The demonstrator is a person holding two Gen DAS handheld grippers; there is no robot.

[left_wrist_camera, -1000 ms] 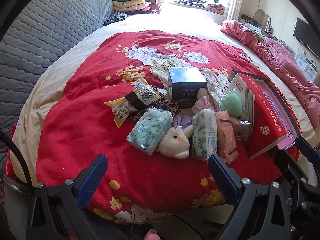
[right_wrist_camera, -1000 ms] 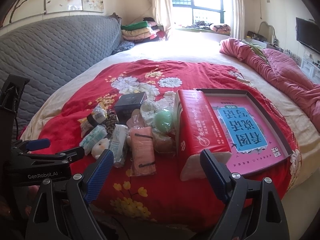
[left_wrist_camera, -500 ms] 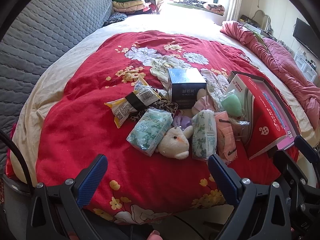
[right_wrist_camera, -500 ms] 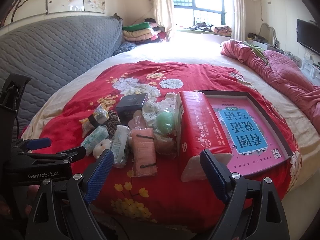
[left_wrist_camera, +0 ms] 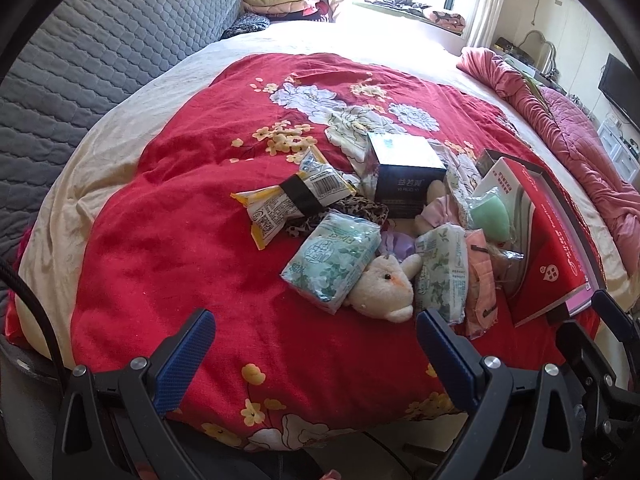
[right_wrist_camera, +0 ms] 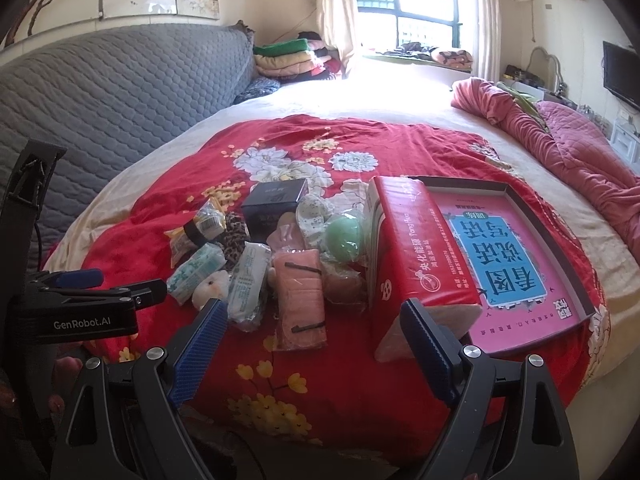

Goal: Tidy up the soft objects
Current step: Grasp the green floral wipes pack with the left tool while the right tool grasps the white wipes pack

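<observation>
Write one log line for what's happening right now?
left gripper: open, empty | right gripper: open, empty | plush: on blanket, untouched

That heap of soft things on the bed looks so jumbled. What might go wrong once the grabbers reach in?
The plush toy lies wedged between two tissue packs, so pulling it may drag them along. The pink cloth pack sits close to the red box; the open right gripper might catch the box instead. The pile lies near the bed's edge, so nudged items may slide off.
</observation>
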